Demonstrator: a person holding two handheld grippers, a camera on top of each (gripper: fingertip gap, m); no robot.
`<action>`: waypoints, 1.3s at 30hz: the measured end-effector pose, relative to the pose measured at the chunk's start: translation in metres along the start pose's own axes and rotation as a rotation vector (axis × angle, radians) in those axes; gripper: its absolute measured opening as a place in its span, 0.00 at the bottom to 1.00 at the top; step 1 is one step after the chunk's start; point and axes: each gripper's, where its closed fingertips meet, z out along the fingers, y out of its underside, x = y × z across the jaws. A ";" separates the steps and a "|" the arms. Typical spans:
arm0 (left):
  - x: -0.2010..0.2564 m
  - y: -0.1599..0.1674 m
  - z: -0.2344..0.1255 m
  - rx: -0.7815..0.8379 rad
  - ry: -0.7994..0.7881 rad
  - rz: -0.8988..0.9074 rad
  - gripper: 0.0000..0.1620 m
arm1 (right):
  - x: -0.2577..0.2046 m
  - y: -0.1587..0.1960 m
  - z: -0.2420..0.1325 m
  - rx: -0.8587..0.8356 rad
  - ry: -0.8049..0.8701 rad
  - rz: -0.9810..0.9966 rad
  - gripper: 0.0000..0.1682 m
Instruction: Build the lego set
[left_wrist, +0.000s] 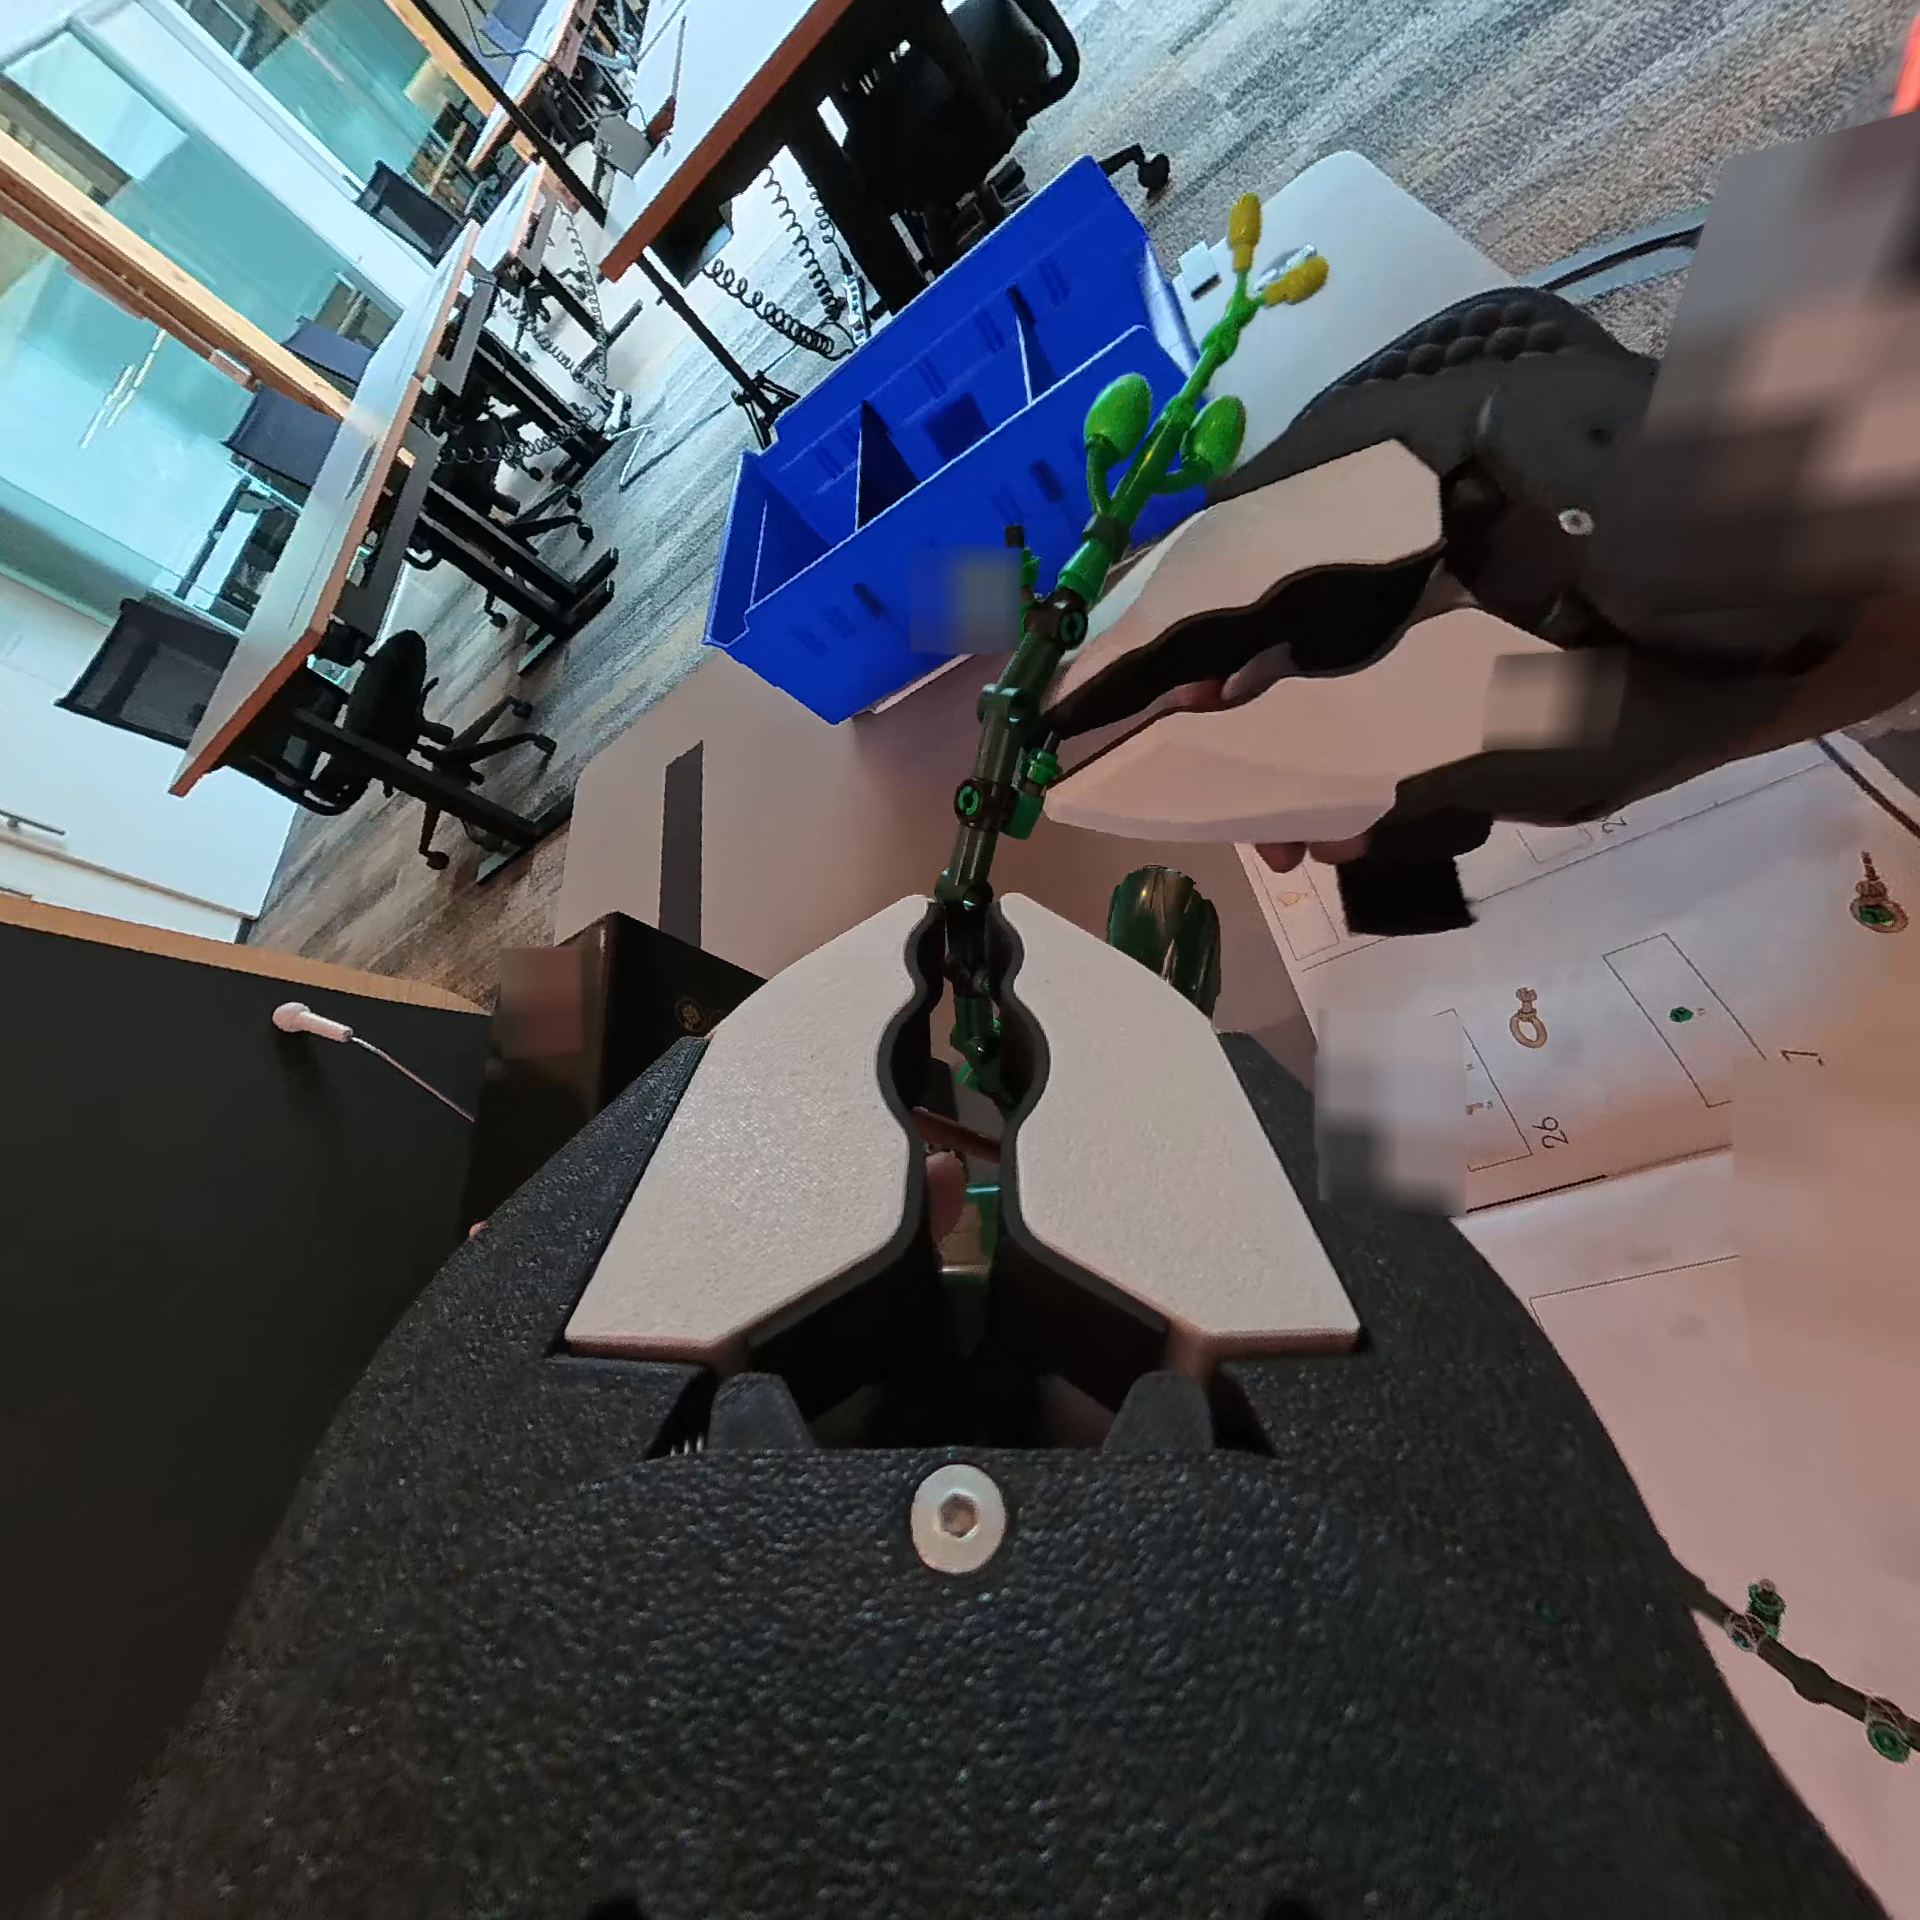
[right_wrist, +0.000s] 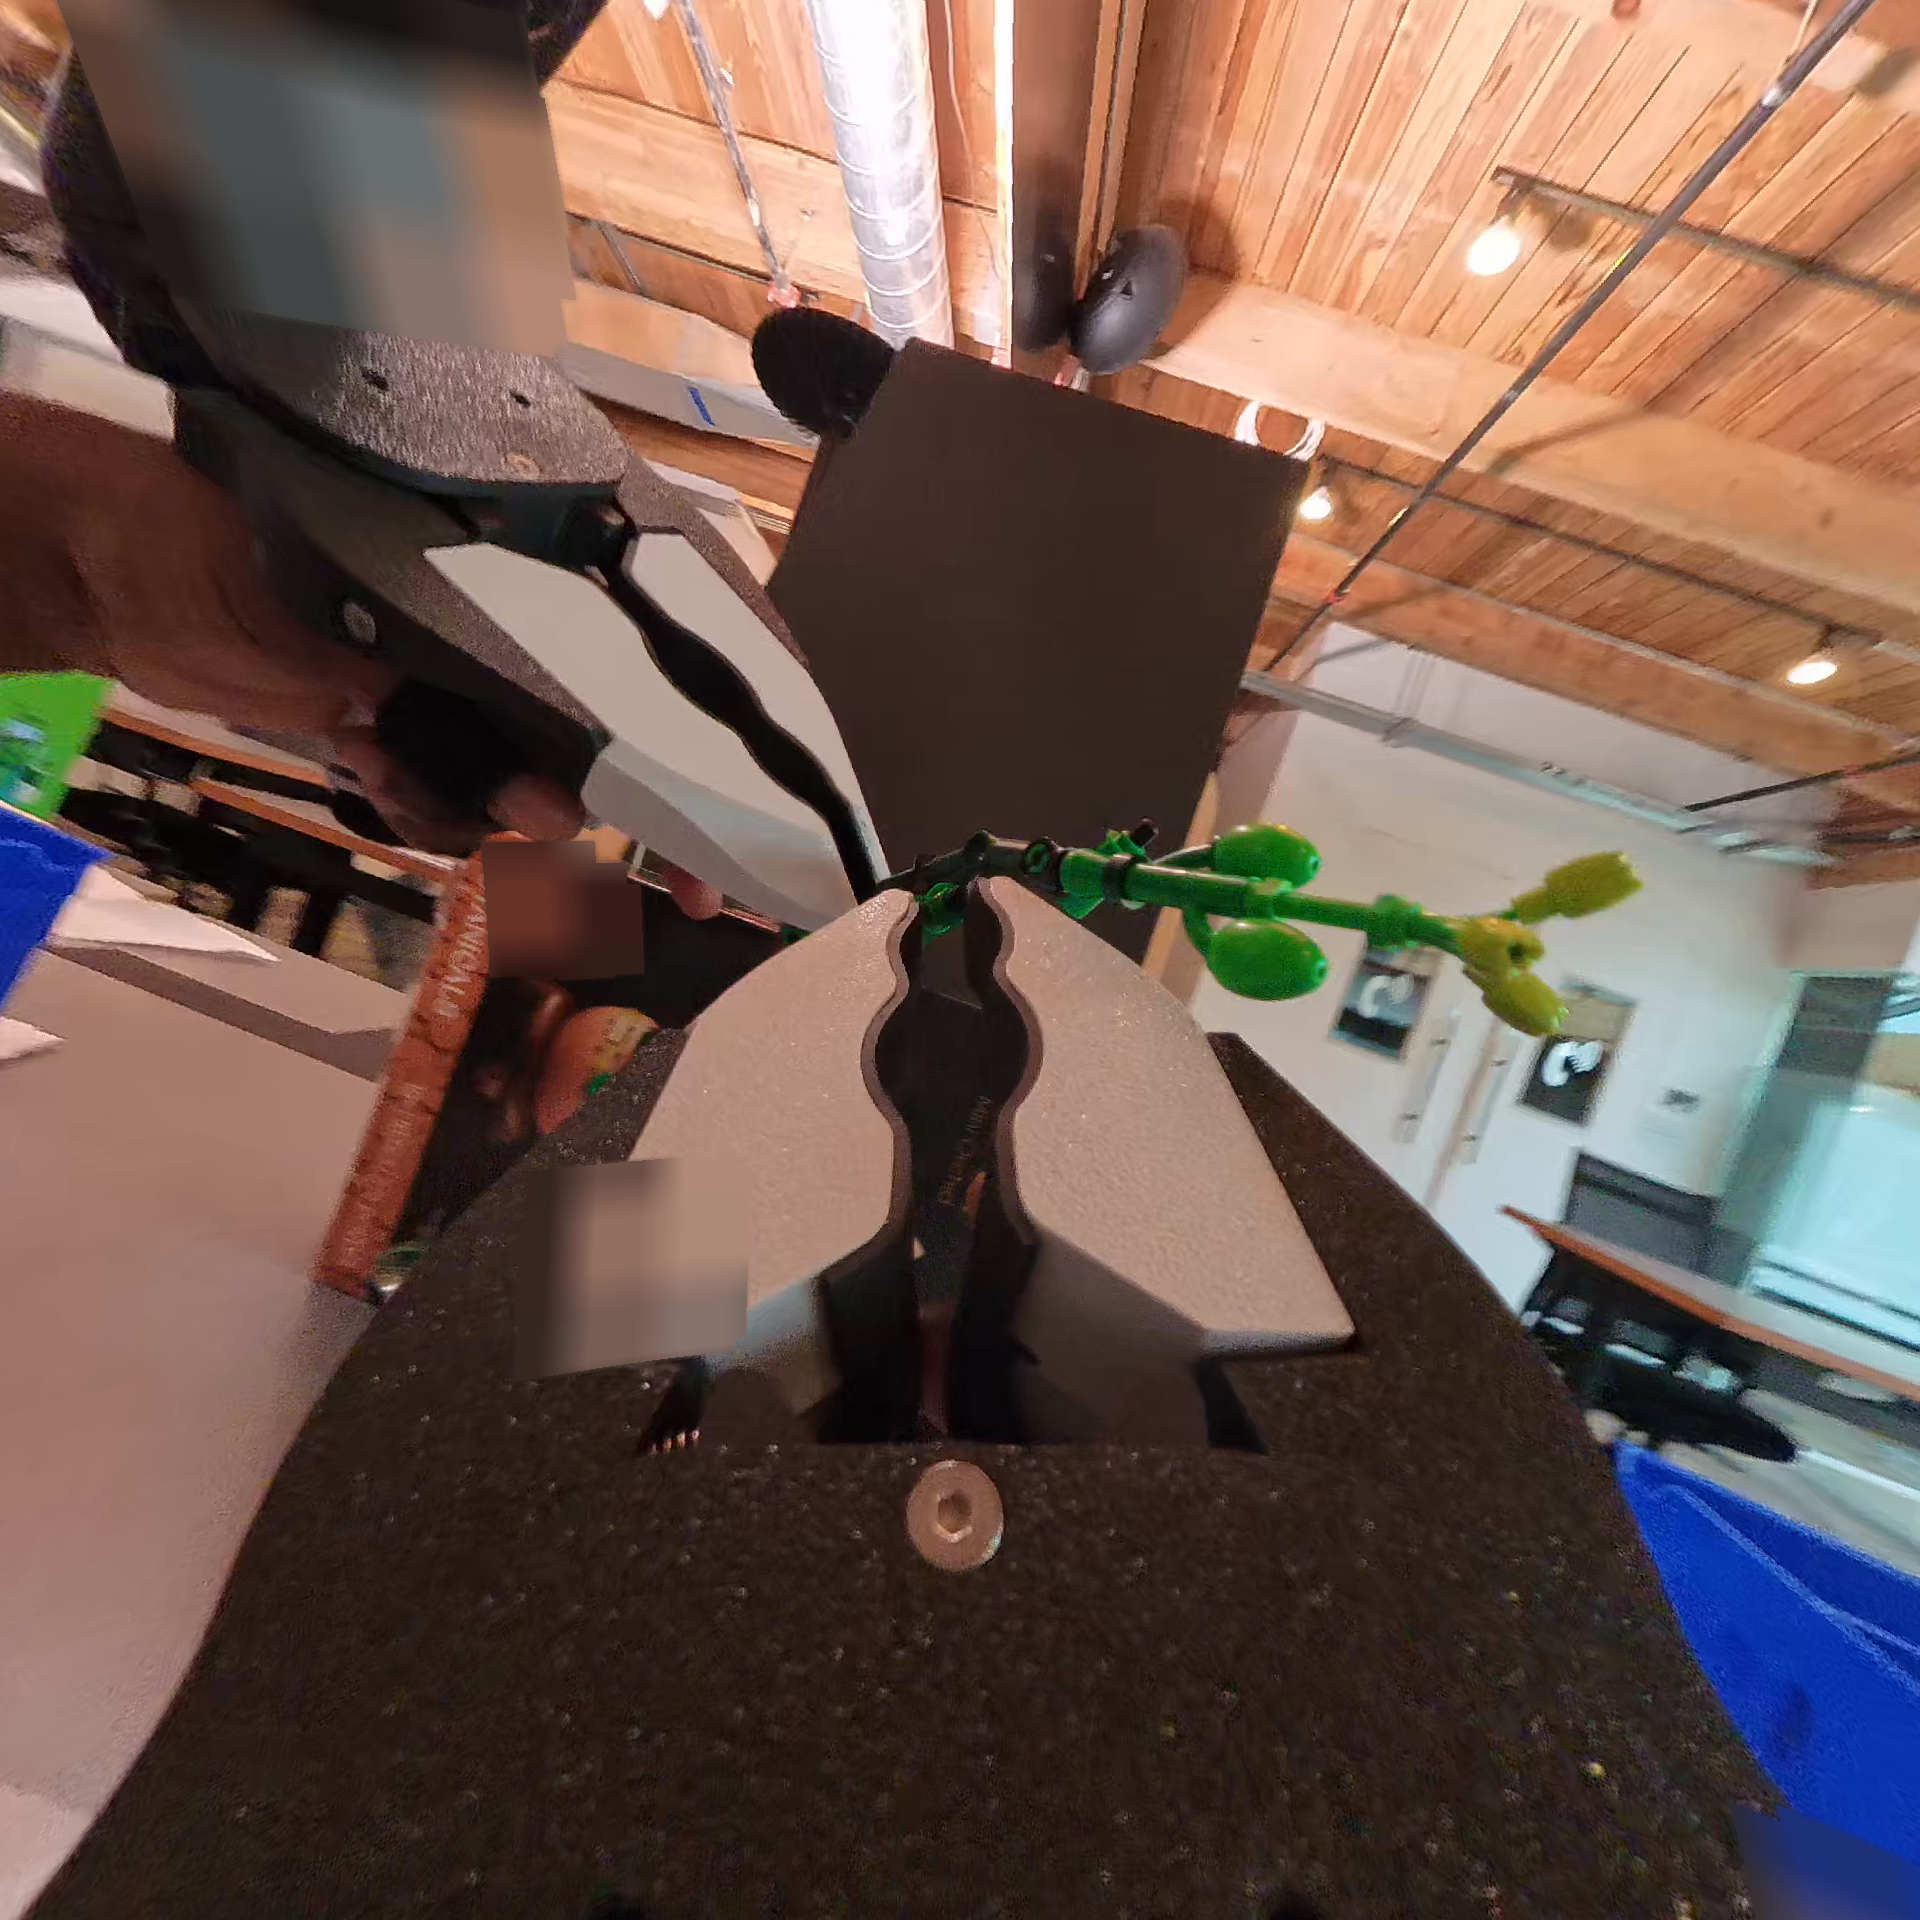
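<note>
While the left tool (left_wrist: 966, 914) is clamped on the dark lower end of the lego stem (left_wrist: 1049, 634), the stem rises from its tips toward one o'clock in the left wrist view, held in the air above the tabletop (left_wrist: 1621, 1382). Two bright green buds (left_wrist: 1117, 410) branch off partway up, and two yellow buds (left_wrist: 1294, 281) cap the thin top. The right tool (left_wrist: 1049, 748) comes in from three o'clock and pinches the stem's middle section, its tips closed on a small green joint.

From the right wrist view, the right tool (right_wrist: 948, 896) grips the dark part of the stem (right_wrist: 1174, 883), which runs out toward three o'clock, green buds (right_wrist: 1262, 857) first, yellow buds (right_wrist: 1579, 883) at the far end. The left tool (right_wrist: 868, 883) reaches down from ten o'clock, its tips just beside the right tool's.

A blue bin (left_wrist: 935, 499) with dividers sits at twelve o'clock beyond the stem, and an instruction sheet (left_wrist: 1621, 1029) lies on the tabletop at three o'clock. A second green-jointed stem (left_wrist: 1808, 1683) lies at four o'clock.
</note>
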 end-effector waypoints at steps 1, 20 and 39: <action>0.000 0.000 0.000 0.001 -0.001 -0.006 0.04 | 0.000 0.000 0.000 -0.003 0.019 -0.048 0.06; -0.001 0.001 0.000 0.010 -0.025 -0.029 0.04 | -0.003 -0.002 -0.001 -0.002 0.080 -0.392 0.04; 0.000 0.001 0.000 0.013 -0.029 -0.032 0.04 | -0.003 -0.002 -0.002 -0.002 0.074 -0.388 0.04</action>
